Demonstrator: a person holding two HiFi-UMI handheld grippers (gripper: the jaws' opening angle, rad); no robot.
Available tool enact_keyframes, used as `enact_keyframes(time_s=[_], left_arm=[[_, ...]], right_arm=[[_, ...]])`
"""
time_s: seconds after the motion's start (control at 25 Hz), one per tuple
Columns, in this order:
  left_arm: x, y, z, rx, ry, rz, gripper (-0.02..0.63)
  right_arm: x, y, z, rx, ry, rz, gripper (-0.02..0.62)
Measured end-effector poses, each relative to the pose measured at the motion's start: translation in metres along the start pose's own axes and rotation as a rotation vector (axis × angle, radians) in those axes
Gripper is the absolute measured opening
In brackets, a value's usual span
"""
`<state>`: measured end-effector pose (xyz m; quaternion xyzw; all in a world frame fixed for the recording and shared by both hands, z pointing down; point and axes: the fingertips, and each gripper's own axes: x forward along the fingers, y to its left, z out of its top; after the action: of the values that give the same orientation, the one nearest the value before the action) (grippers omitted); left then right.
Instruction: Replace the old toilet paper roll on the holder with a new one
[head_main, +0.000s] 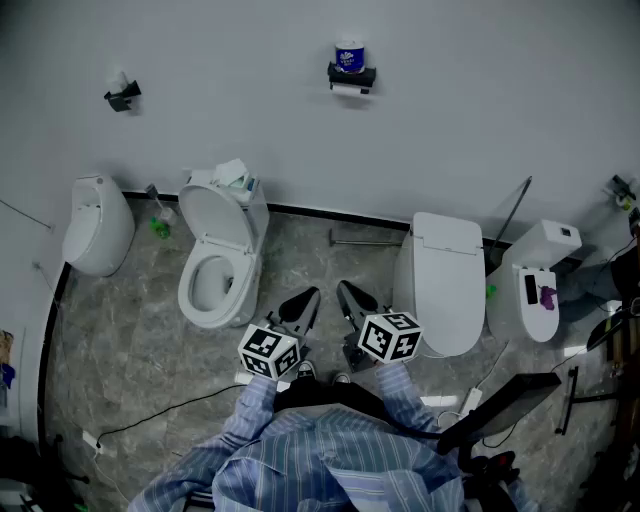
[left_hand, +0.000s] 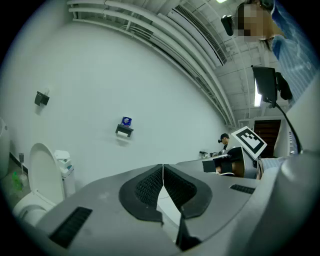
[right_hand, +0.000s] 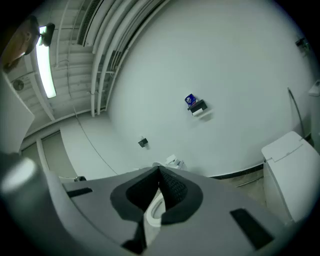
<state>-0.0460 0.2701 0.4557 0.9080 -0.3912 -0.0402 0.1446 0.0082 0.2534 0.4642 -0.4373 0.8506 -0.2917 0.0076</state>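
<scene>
Figure: start of the roll change, seen from the head view and both gripper views.

We take the wall-mounted holder (head_main: 351, 77) as landmark. A blue-wrapped new roll (head_main: 350, 57) stands on top of it. A pale strip just under it appears to be the old roll (head_main: 349, 90), though it is too small for us to be sure. Both tongs are well below the holder and far from it. The left gripper (head_main: 308, 298) and the right gripper (head_main: 348, 295) each have their jaws pressed together with nothing between them, as each gripper view confirms. The open toilet (head_main: 215, 255) stands below the holder and to its left, and a closed toilet (head_main: 445, 285) stands below it and to its right.

We judge that no step is yet under way.

Risks we foresee:
- The new roll rests loose on the holder, so a knock while the old roll is drawn out could tip it off towards the open toilet bowl.
- If the jaws arrive still together, they would push a roll instead of gripping it.
- A cable (head_main: 150, 415) on the floor, far below the holder and to its left, could catch a foot during the approach.
</scene>
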Motion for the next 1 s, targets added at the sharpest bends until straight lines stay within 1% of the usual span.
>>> enact_keyframes(time_s=[0.32, 0.44, 0.52, 0.72, 1.0], left_arm=[[0.006, -0.005, 0.004, -0.006, -0.027, 0.000, 0.006], [0.010, -0.004, 0.004, -0.006, -0.023, 0.001, 0.006], [0.011, -0.003, 0.003, -0.009, -0.018, 0.003, 0.006], [0.014, -0.001, 0.000, -0.015, -0.014, 0.001, 0.006], [0.019, 0.009, 0.000, -0.014, 0.001, -0.010, 0.006]], right_arm=[[-0.004, -0.013, -0.004, 0.018, 0.016, -0.030, 0.003], [-0.003, -0.016, -0.002, 0.012, 0.019, -0.034, 0.003], [-0.003, -0.016, 0.001, 0.019, 0.008, -0.028, 0.003], [-0.006, -0.018, 0.004, 0.076, -0.020, 0.019, 0.003], [0.006, -0.018, 0.007, 0.077, -0.022, 0.027, 0.003]])
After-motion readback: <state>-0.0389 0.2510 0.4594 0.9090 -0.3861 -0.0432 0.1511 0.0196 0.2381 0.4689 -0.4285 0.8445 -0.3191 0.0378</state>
